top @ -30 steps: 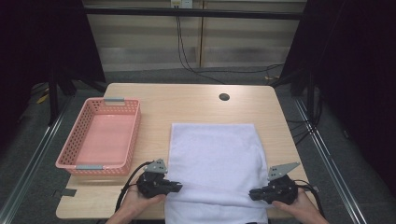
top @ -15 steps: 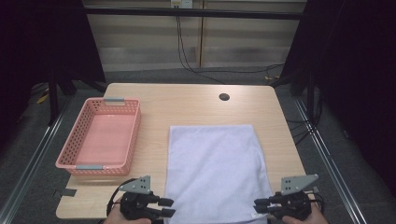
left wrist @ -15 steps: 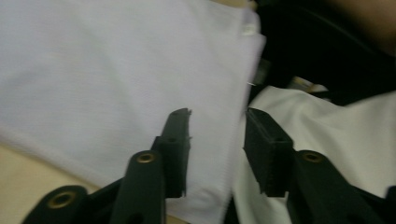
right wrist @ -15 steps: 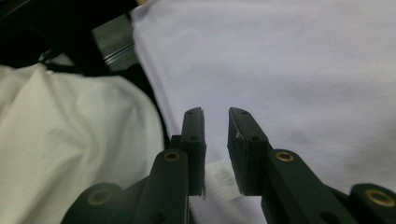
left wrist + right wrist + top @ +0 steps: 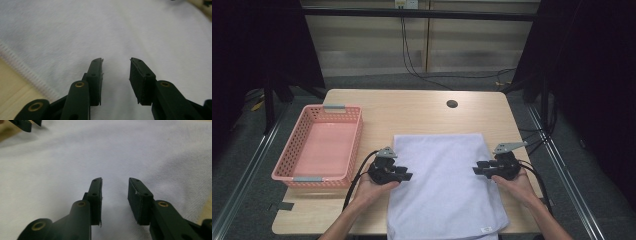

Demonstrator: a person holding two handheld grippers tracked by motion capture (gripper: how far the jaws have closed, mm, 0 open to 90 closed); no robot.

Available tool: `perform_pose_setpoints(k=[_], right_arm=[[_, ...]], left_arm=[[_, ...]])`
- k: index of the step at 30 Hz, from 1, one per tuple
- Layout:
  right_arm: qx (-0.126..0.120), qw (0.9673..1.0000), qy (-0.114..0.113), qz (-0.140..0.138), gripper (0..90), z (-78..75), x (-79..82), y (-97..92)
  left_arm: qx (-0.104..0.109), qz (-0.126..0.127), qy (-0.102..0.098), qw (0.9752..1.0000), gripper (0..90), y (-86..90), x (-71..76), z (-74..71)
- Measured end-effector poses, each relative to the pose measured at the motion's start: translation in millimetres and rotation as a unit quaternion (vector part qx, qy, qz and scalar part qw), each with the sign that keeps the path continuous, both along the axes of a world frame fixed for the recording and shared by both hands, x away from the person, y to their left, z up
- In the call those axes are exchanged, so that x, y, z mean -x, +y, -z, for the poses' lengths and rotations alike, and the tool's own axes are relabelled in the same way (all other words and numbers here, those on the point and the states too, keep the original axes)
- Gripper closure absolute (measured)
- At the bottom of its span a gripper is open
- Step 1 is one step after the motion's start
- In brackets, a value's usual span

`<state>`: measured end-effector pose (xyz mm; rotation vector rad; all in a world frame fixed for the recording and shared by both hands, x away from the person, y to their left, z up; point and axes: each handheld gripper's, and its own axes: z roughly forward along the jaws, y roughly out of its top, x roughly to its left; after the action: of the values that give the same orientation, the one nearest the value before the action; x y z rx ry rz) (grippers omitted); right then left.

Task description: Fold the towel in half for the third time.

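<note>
On the bench (image 5: 422, 107), right of centre: one white towel (image 5: 444, 185), lying flat, its near edge hanging just past the bench's near edge.

Item, left gripper (image 5: 406, 176): held at the towel's left edge, about midway along it. Jaws have just been opening and now stand spread, with nothing between them; cloth lies beneath, not pinched.

Item, right gripper (image 5: 478, 170): held at the towel's right edge, opposite the left. Jaws likewise just opened, spread, and gripping nothing.

Item, pink basket (image 5: 287, 165): at the bench's left, apart from the towel, nothing in it.

Status, as I judge it: towel spread out and smoothed, and released by both my grippers. Folding looks barely begun or about to begin; no crease made at the middle yet. Stowing in the basket, if wanted, remains undone.
</note>
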<state>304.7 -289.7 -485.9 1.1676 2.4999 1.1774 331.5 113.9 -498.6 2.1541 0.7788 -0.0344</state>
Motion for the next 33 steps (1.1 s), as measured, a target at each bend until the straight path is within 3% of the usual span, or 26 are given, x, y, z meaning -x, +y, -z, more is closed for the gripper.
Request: perform_pose_setpoints(k=[3, 8, 11, 14, 17, 18, 19, 22, 23, 25, 26, 28, 32, 33], right_arm=[[0.029, 0.9995, 0.012, -0.001, 60.4, 10.5, -0.7, 4.3], [0.023, 0.9995, 0.022, -0.001, 60.4, 10.4, 21.0, -2.2], [0.016, 0.9990, 0.042, -0.010, 60.6, 8.5, 38.1, -5.1], [0.020, 0.9985, 0.047, -0.021, 60.5, 6.9, 53.4, -5.0], [0.021, 0.9981, 0.046, -0.036, 58.9, 5.1, 58.8, -5.0], [0.012, 0.9985, 0.046, -0.029, 58.4, 3.0, 57.3, -6.6], [0.002, 0.9995, 0.028, -0.016, 57.9, -0.2, 52.2, -10.1], [0.001, 0.9998, -0.009, 0.017, 57.0, -10.2, 33.4, -18.4], [0.001, 0.9996, -0.018, 0.023, 56.5, -13.2, 25.0, -21.2], [0.005, 0.9983, -0.038, 0.043, 53.6, -16.5, 8.0, -26.8], [0.000, 0.9978, -0.040, 0.053, 52.8, -17.0, -0.5, -29.9], [-0.008, 0.9968, -0.035, 0.071, 50.7, -15.7, -17.2, -35.2], [-0.006, 0.9967, -0.020, 0.079, 49.4, -5.1, -41.5, -36.8], [-0.001, 0.9968, -0.016, 0.079, 47.9, -0.4, -47.7, -36.1]], left_arm=[[0.005, 0.008, -0.002, 1.0000, 62.7, 4.5, 4.4, 3.1], [0.014, 0.024, 0.014, 0.9995, 63.9, 13.6, 20.6, 3.8], [0.006, 0.032, 0.020, 0.9993, 66.1, 14.6, 35.7, 1.2], [0.002, 0.046, 0.032, 0.9984, 66.0, 16.3, 49.0, -1.3], [-0.007, 0.052, 0.019, 0.9985, 65.7, 19.4, 52.8, -5.0], [-0.001, 0.041, 0.015, 0.9990, 63.8, 21.2, 46.7, -7.4], [0.003, 0.033, 0.010, 0.9994, 63.0, 21.8, 41.0, -9.2], [0.020, -0.010, -0.016, 0.9996, 60.5, 20.8, 13.0, -16.0], [0.015, -0.020, -0.031, 0.9992, 60.6, 18.7, 5.8, -17.1], [0.007, -0.027, -0.030, 0.9992, 60.1, 13.9, -9.9, -14.7], [0.019, -0.043, -0.026, 0.9986, 58.5, 14.0, -19.4, -11.4], [0.001, -0.054, -0.026, 0.9982, 57.2, 13.9, -31.6, -8.3], [-0.010, -0.085, -0.029, 0.9959, 52.9, 15.9, -50.0, -1.8], [-0.004, -0.095, -0.029, 0.9950, 51.0, 15.2, -52.3, -0.9]])
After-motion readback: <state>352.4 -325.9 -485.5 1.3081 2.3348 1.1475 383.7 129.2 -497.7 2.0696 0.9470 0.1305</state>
